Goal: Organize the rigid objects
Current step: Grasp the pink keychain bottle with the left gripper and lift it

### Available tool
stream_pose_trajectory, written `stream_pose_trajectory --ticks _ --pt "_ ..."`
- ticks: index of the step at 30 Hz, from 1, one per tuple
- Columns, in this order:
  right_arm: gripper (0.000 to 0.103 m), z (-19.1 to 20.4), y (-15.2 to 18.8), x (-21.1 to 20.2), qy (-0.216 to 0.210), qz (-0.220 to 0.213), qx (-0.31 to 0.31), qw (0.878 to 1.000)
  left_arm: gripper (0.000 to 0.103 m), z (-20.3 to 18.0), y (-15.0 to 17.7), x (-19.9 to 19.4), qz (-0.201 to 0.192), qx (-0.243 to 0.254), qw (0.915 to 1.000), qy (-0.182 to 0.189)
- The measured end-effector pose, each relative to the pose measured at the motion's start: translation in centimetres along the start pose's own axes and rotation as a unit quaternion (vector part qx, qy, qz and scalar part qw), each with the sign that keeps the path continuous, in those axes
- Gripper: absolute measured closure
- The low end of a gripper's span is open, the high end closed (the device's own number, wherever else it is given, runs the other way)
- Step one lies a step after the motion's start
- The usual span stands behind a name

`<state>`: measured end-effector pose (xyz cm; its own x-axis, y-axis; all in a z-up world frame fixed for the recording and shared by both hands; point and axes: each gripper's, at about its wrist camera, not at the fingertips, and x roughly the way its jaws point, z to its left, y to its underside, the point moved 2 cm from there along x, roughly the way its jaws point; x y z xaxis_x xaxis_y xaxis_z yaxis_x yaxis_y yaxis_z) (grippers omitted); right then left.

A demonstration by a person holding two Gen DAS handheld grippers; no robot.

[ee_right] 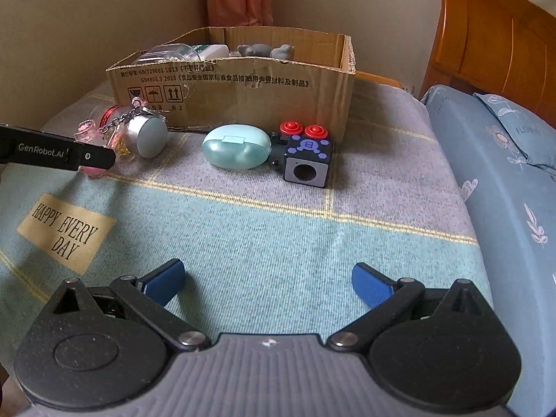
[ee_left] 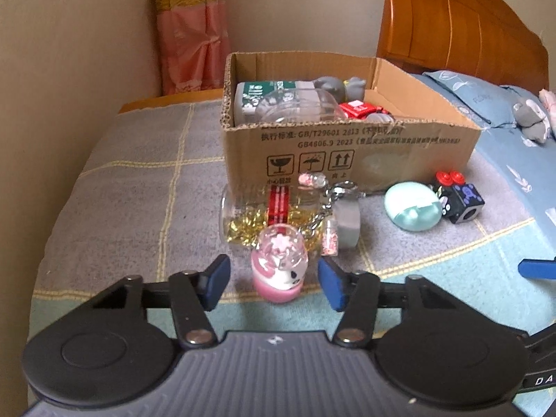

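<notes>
Pink and domed, the little snow-globe toy [ee_left: 280, 267] stands upright on the checked blanket [ee_left: 139, 191], and we have our left gripper [ee_left: 274, 283] spread around it; the blue pads [ee_left: 218, 281] sit either side with a gap to the toy, so nothing is gripped. Just behind it lies a clear glass jar [ee_left: 250, 213] on its side, gold bits inside and a red ribbon round it; a keychain [ee_left: 332, 194] with small glitter vials drapes over it, touching a grey-capped cylinder [ee_left: 347, 224]. Beyond those we see the cardboard box [ee_left: 347, 146], open-topped, already holding a green-labelled bottle [ee_left: 257, 99], a red item and grey figures. Near the box front rest a mint oval case [ee_right: 236, 146] and, just beside it, a dark cube toy [ee_right: 305, 160] with two red buttons on top. Our right gripper [ee_right: 268, 283] hovers low over the teal part of the blanket, fingers wide apart and holding nothing, well apart from the case and cube.
</notes>
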<state>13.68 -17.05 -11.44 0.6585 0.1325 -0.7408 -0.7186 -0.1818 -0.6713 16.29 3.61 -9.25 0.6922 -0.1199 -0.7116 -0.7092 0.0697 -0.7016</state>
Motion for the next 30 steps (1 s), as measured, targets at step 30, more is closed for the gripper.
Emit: stream_pose_trajectory --ticks 30 --pt "0.0 0.0 0.0 0.1 0.007 -0.007 0.005 1.0 0.072 -2.4 2.7 -5.6 0.033 0.074 0.994 0.074"
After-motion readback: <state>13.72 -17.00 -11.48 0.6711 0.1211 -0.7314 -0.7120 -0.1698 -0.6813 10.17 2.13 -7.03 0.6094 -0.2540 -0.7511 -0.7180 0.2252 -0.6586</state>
